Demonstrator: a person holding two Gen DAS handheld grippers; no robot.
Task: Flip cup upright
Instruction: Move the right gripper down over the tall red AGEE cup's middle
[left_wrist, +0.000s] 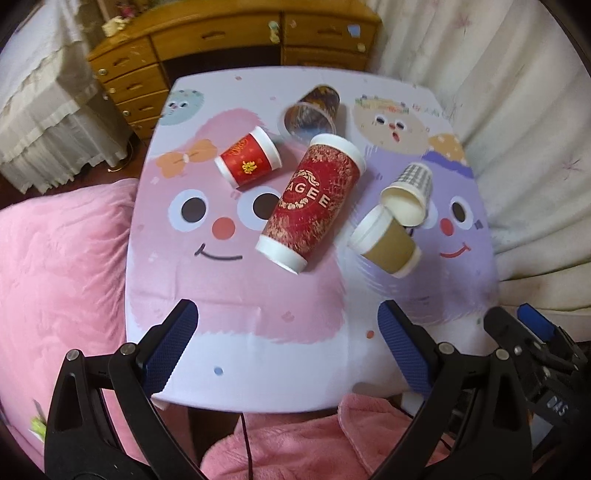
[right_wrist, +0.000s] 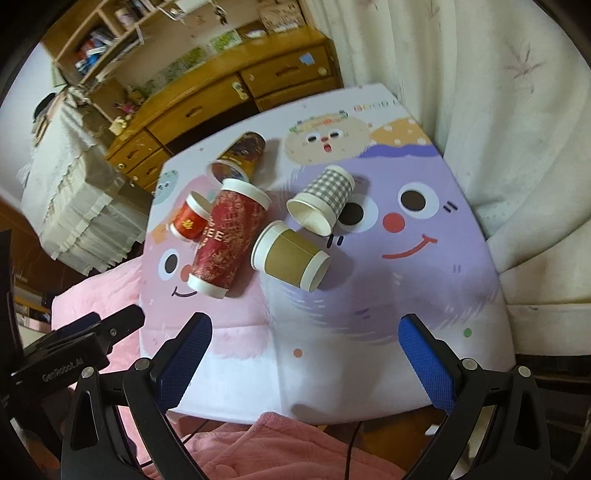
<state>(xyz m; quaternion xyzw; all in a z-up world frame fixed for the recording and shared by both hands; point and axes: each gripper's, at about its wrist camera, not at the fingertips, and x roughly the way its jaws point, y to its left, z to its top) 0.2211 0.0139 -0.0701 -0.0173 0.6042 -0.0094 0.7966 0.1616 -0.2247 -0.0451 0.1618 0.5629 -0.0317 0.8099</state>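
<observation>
Several paper cups lie on their sides on a cartoon-print table: a tall red cup, a small red cup, a dark patterned cup, a grey checked cup and a brown cup. My left gripper is open and empty above the table's near edge. My right gripper is open and empty, just short of the brown cup.
A wooden dresser stands behind the table. A white curtain hangs at the right. Pink bedding lies at the left and in front. The right gripper's body shows at the left wrist view's right edge.
</observation>
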